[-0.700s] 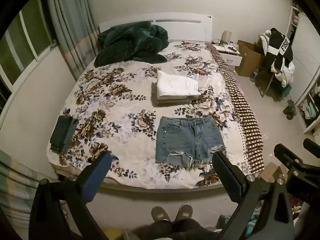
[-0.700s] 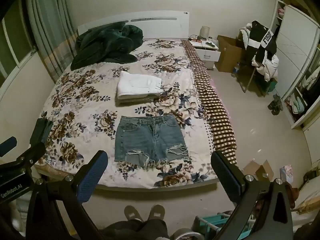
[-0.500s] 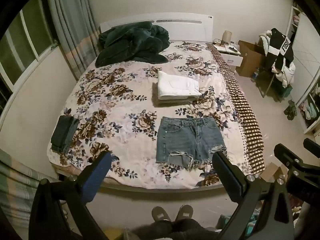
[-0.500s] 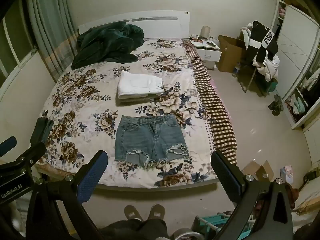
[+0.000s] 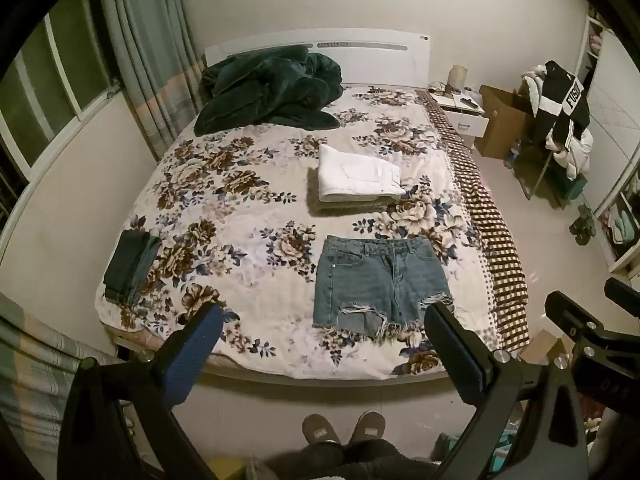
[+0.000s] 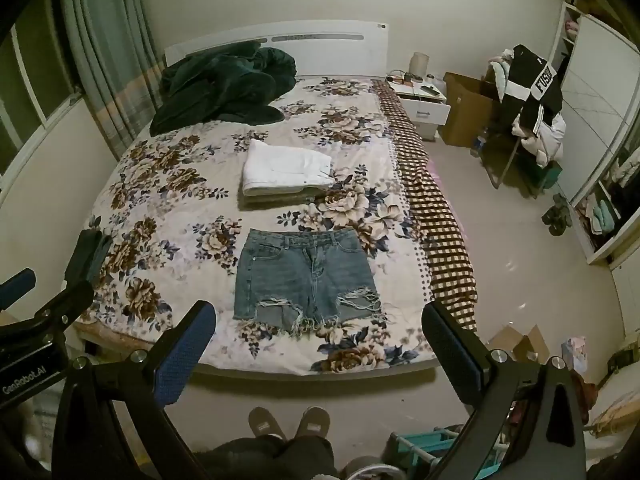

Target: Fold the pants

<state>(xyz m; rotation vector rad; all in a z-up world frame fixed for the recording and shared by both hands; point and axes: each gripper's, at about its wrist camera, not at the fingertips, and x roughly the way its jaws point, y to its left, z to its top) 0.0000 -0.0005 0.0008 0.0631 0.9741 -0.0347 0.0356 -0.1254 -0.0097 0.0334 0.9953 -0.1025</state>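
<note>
Blue denim shorts (image 5: 378, 282) with frayed hems lie flat, waistband away from me, near the foot of the bed with a floral cover (image 5: 240, 216); they also show in the right wrist view (image 6: 302, 278). My left gripper (image 5: 322, 330) is open and empty, held above the bed's foot edge, short of the shorts. My right gripper (image 6: 318, 326) is open and empty at the same distance. Each gripper's body shows at the other view's edge.
A folded white garment (image 5: 358, 178) on a tan one lies beyond the shorts. Folded dark pants (image 5: 130, 266) sit at the bed's left edge. A dark green blanket (image 5: 272, 88) is heaped at the headboard. A nightstand (image 5: 460, 110), boxes and a clothes-laden chair (image 5: 560, 120) stand right.
Both views have drifted very slightly; the bed scene sits a touch lower and closer. Nothing on the bed has moved and both grippers stay open.
</note>
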